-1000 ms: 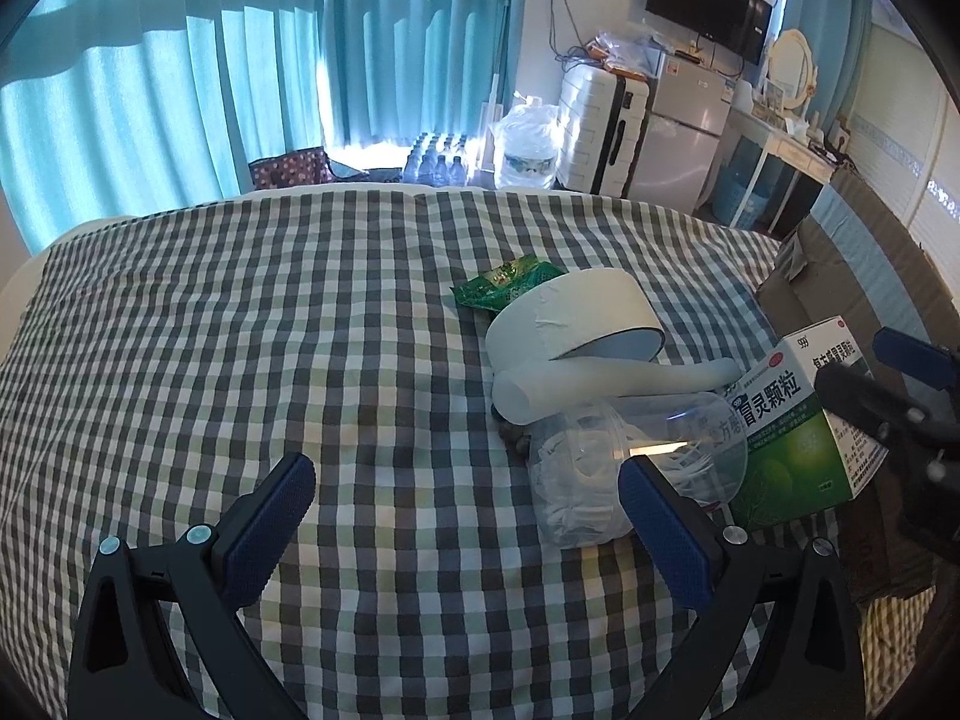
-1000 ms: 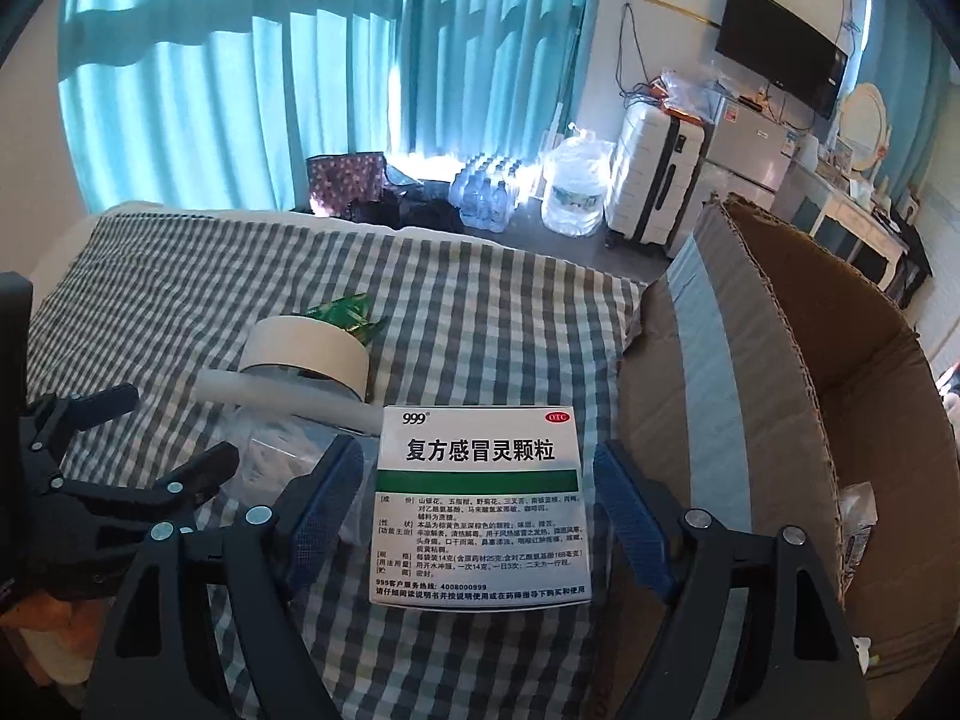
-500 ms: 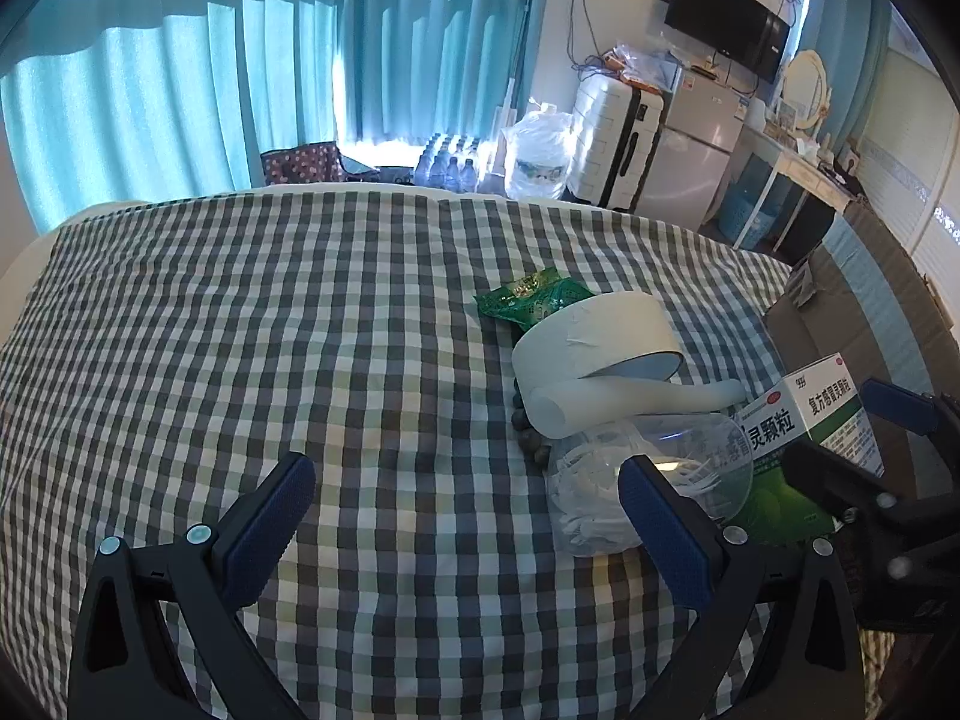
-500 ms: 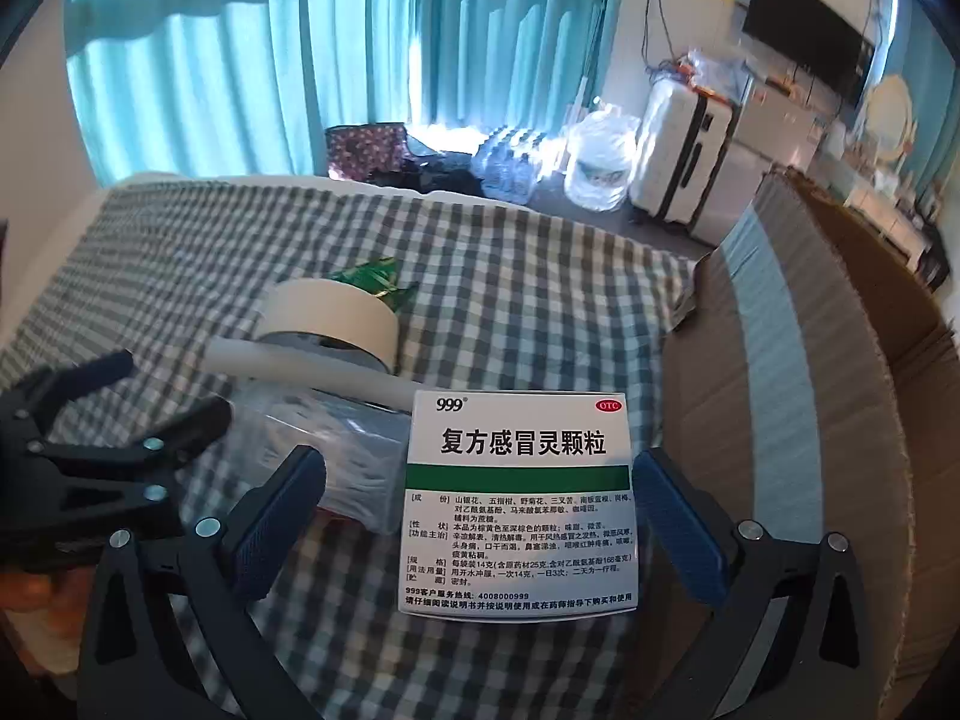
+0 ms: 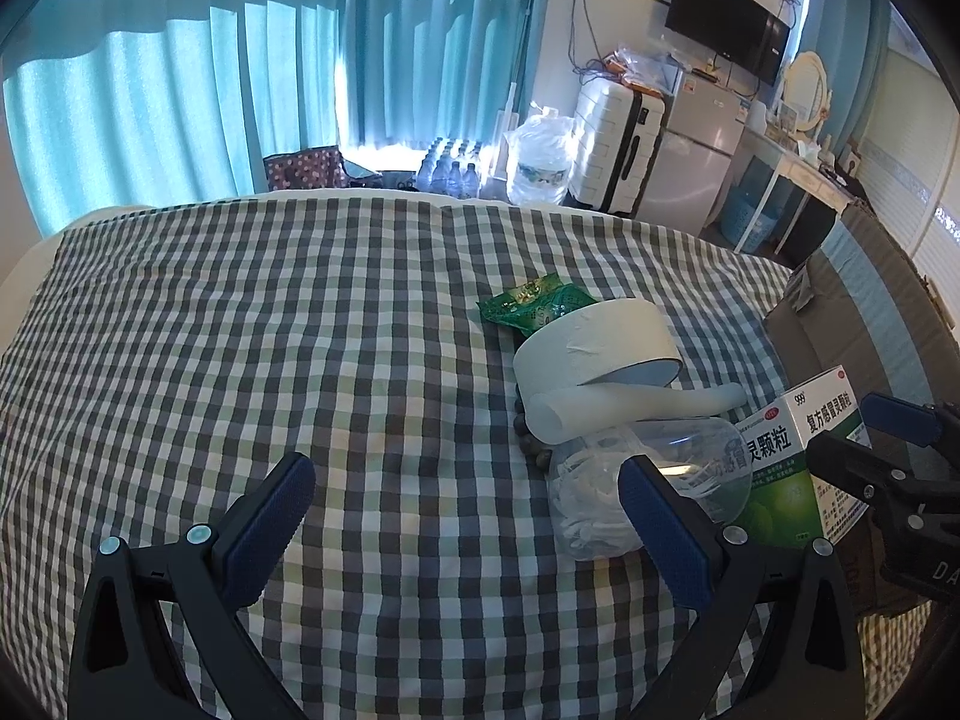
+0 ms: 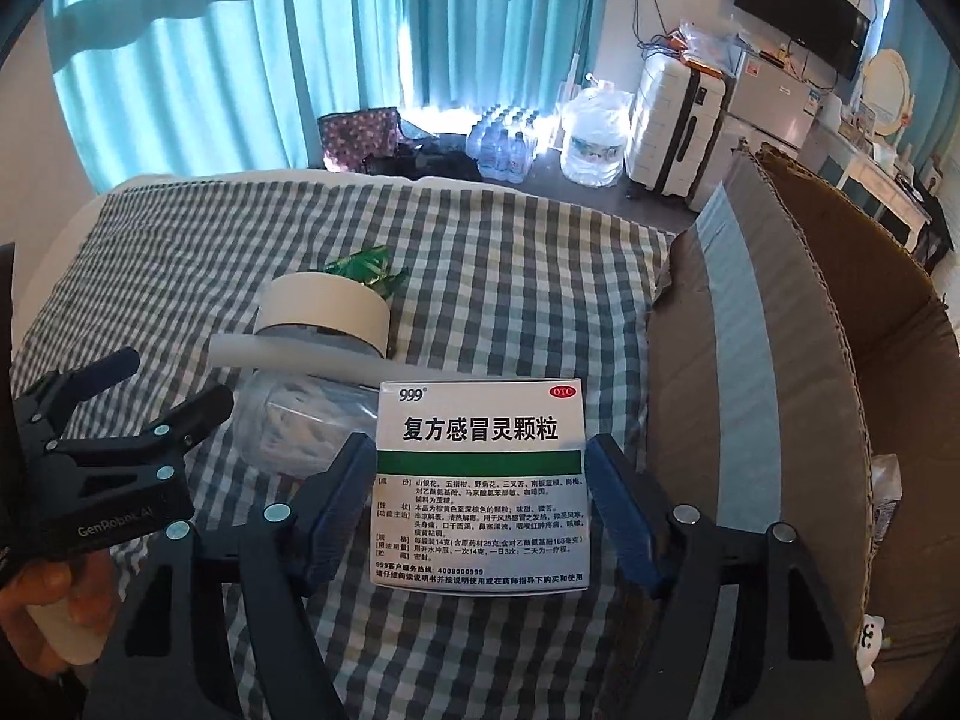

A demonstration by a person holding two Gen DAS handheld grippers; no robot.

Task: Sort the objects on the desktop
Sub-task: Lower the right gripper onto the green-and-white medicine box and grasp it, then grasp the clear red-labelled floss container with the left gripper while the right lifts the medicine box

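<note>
A white and green medicine box [image 6: 480,480] stands on the checked cloth, between the fingers of my right gripper [image 6: 480,510], whose pads press its two sides. It also shows in the left wrist view [image 5: 798,456]. My left gripper [image 5: 468,516] is open and empty over the cloth, left of a pile. The pile holds a clear plastic jar [image 5: 636,486], a white tube [image 5: 624,408], a wide roll of white tape [image 5: 594,342] and a green snack packet [image 5: 534,303].
An open cardboard box [image 6: 840,390] stands at the right edge of the checked cloth [image 5: 270,348]. Beyond the table are teal curtains, a water jug [image 5: 540,162], a white suitcase [image 5: 618,144] and a small fridge.
My right gripper has narrowed from wide open until its pads meet the sides of the medicine box. The left gripper has barely moved.
</note>
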